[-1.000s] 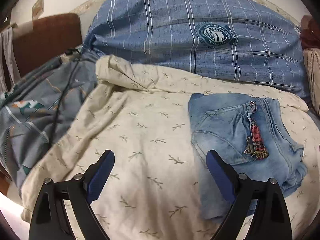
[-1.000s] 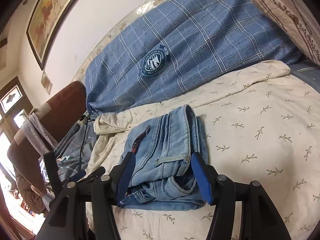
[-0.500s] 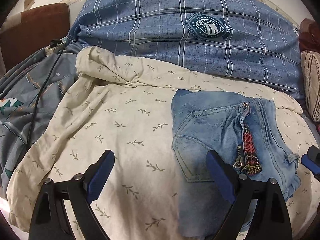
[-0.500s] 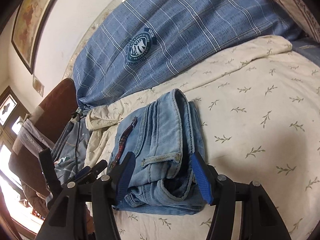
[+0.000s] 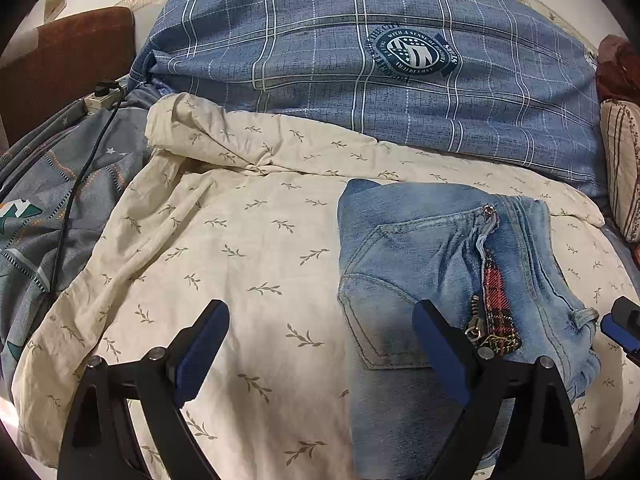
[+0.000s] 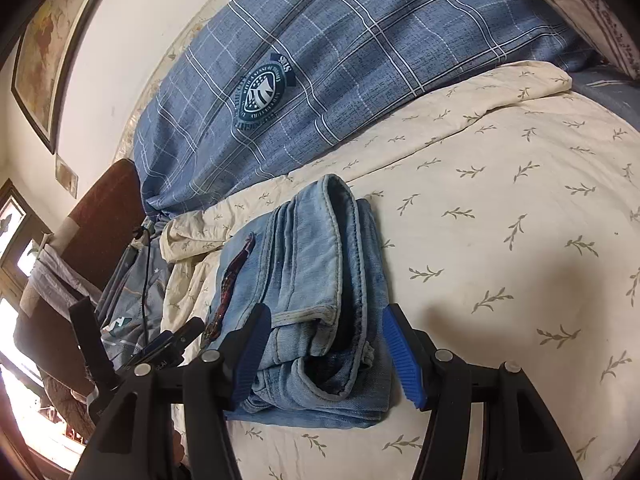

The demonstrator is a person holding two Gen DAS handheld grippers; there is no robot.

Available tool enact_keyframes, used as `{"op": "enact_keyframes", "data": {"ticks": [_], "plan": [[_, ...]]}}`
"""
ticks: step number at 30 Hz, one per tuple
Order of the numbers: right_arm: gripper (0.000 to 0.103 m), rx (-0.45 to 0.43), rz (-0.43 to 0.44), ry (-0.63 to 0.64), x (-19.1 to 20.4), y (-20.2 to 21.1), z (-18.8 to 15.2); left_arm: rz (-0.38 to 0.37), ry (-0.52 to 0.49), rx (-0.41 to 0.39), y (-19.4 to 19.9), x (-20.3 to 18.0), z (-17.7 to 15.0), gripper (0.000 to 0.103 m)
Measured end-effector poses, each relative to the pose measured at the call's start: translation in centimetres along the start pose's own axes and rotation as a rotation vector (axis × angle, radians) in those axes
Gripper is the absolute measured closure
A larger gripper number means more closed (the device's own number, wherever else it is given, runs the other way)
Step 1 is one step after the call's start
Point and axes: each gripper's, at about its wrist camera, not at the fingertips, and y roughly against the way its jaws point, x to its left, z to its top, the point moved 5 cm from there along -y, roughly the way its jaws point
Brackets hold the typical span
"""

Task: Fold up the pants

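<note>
**Fingers apart on both sides, jeans already in a packet**

Fingers point(image 5: 202, 344) of my left gripper point(image 5: 320, 344) stand wide apart and hold nothing; one blue pad hangs over the bare sheet, the other over the near left part of the jeans point(image 5: 440, 264). On my right gripper point(image 6: 326, 354) the fingers are also apart, one on each side of the near end of the folded bundle, and I cannot tell if they touch the cloth.

The jeans lie as a compact stack of several layers on the cream sheet with small leaf print point(image 5: 240, 248), toward the right half of the bed. A back pocket faces up, and a red tartan strip point(image 5: 496, 296) with a small metal chain lies on the top layer. I judge the folding is almost complete.

Denim like this is heavy and rather stiff for cloth, not slippery, and not fragile. The thick seams and hems give a firm place for the pads. If I must make one more fold or move the packet, I would take hold at the near rolled edge, through all layers together, because a grip on the top layer alone can pull the stack open.

Behind the jeans leans a big blue checked pillow point(image 5: 360, 80) with a round badge. At the left lie a grey-blue patterned blanket point(image 5: 36, 208) and a black cable point(image 5: 72, 200).
</note>
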Motion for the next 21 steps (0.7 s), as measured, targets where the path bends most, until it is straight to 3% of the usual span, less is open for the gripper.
{"op": "enact_keyframes", "data": {"ticks": [21], "plan": [[0.041,0.007,-0.023,0.046,0.76,-0.44,-0.37,0.002,-0.009,-0.003,0.06,-0.13,-0.02,0.01]]}}
